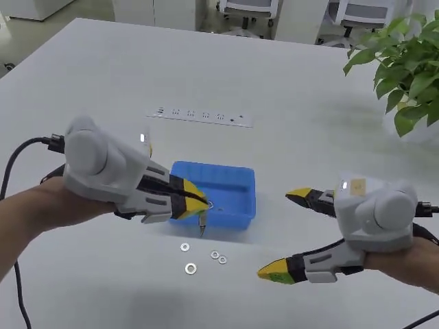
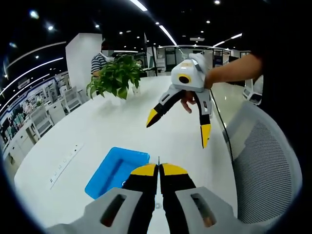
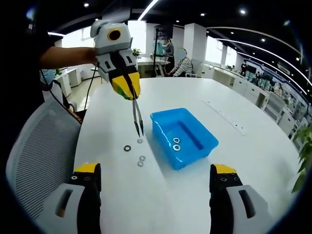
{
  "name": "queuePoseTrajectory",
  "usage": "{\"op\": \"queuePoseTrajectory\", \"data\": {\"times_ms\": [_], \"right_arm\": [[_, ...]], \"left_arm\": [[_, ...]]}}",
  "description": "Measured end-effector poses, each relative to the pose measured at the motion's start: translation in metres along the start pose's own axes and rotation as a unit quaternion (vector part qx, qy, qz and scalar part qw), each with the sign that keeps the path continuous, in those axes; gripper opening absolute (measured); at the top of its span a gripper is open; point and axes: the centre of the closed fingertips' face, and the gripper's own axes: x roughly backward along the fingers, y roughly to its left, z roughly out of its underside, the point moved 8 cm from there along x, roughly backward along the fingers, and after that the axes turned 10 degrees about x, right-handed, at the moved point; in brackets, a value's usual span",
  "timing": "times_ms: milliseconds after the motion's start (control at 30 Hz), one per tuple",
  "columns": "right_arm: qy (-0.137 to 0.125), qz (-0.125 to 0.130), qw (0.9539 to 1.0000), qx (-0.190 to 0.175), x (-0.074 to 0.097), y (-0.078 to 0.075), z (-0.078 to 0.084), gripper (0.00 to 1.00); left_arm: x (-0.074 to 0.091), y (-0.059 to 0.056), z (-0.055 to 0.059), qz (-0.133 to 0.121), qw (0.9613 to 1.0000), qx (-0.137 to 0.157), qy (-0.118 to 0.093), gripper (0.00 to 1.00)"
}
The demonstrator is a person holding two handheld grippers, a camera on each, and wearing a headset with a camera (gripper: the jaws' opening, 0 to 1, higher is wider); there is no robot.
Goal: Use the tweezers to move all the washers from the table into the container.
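My left gripper [image 1: 199, 204] is shut on thin metal tweezers [image 3: 137, 117], which point down at the table just in front of the blue container [image 1: 236, 179]. Their tips hover over one of several washers [image 1: 191, 269] lying loose on the white table before the container. Whether the tips touch that washer [image 3: 140, 141] I cannot tell. Two washers [image 3: 176, 144] lie inside the container [image 3: 204, 145]. My right gripper [image 1: 282, 233] stands open to the right of the container, holding nothing. The left gripper view looks over the shut jaws and tweezers [image 2: 159, 162] at the right gripper [image 2: 178, 127].
A white power strip [image 1: 200, 116] lies on the table beyond the container. A potted plant [image 1: 405, 68] stands at the far right. Office chairs [image 1: 357, 14] line the far edge, and a mesh chair [image 3: 39, 161] sits beside the table.
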Motion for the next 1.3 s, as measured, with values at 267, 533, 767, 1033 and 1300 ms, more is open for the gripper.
{"op": "queuePoseTrajectory", "data": {"times_ms": [267,533,767,1033,1300], "right_arm": [[0.001,-0.002,1.0,0.001,-0.001,0.005,0.0,0.97],[0.002,-0.012,0.9999,0.007,-0.003,0.01,0.0,0.96],[0.005,-0.027,0.9995,0.013,-0.009,0.018,0.0,0.94],[0.004,-0.047,0.9986,0.025,-0.015,0.022,-0.003,0.9],[0.005,-0.067,0.997,0.037,-0.024,0.027,-0.007,0.87]], "left_arm": [[-0.001,-0.008,0.011,0.001,1.0,0.006,0.007,0.06],[0.0,-0.012,0.019,0.002,0.9999,0.012,0.012,0.06],[-0.002,-0.017,0.026,0.004,0.9997,0.018,0.018,0.06],[-0.004,-0.023,0.033,0.006,0.9993,0.027,0.024,0.06],[-0.004,-0.024,0.037,0.007,0.9991,0.033,0.026,0.06]]}}
